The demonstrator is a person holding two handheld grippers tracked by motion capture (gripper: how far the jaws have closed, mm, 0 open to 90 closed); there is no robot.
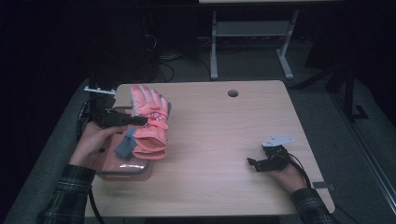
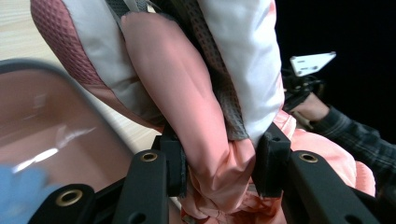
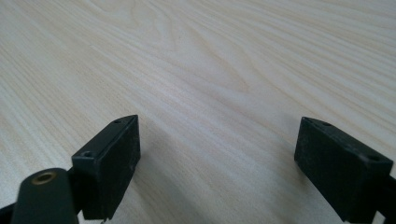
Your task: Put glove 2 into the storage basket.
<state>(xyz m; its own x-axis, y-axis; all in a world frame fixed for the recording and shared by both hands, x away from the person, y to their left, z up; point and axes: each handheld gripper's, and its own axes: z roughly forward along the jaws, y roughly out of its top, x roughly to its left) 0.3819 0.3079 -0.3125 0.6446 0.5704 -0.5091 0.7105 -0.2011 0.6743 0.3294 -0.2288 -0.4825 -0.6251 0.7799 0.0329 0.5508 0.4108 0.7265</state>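
A pink and white padded glove (image 1: 150,112) is lifted at the left side of the table, fingers pointing away from me. My left gripper (image 1: 143,120) is shut on it; in the left gripper view both pads squeeze the glove (image 2: 187,93) across its pink fabric, my left gripper (image 2: 222,161) clamping it from both sides. More pink glove fabric (image 1: 150,145) lies below, partly over a pink bin (image 1: 125,169) with a grey rim. My right gripper (image 1: 254,164) rests low at the table's right, and in its own view my right gripper (image 3: 217,158) stands open over bare wood.
A grey-blue piece (image 1: 125,146) sits at the bin's edge beside the glove. The wooden table (image 1: 224,130) has a cable hole (image 1: 233,93) near its far edge. A desk frame (image 1: 247,37) and cables stand on the dark floor beyond.
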